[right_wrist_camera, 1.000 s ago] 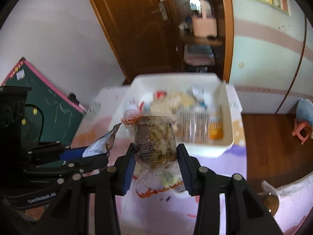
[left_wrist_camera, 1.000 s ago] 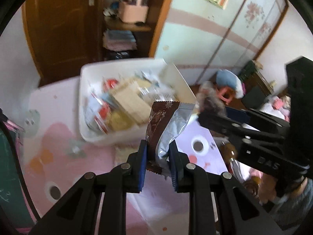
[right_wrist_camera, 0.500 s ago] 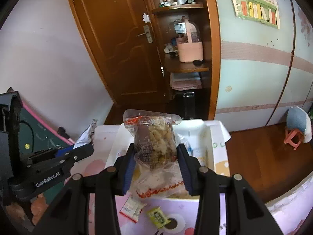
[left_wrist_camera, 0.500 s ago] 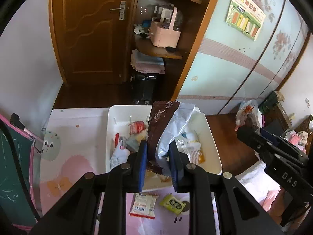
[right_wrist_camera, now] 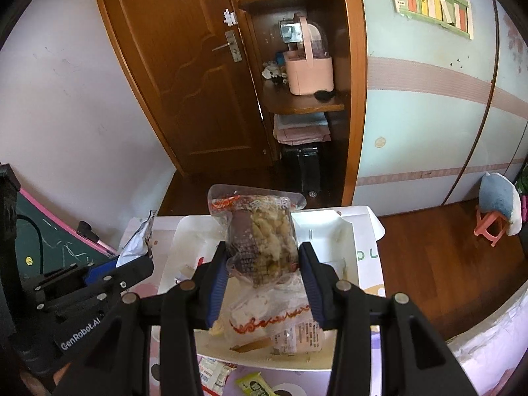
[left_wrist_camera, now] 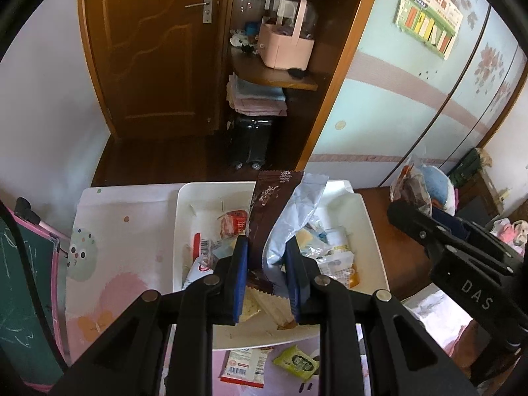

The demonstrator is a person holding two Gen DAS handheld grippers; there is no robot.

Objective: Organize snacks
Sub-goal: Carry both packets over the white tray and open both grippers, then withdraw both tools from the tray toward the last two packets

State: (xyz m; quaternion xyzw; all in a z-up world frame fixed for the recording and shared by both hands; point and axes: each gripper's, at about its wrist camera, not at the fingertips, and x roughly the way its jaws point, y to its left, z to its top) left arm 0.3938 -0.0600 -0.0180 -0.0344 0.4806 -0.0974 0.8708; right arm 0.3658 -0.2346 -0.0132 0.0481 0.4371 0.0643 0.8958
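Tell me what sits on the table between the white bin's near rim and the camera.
In the left wrist view, two loose packets lie there: a white barcode packet and a green packet, just outside the white bin.

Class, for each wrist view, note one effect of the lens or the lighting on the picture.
Left wrist view: fisheye bends the door frame; corners vignette black. Right wrist view: same bending at the wardrobe; light glares off the clear snack bag.
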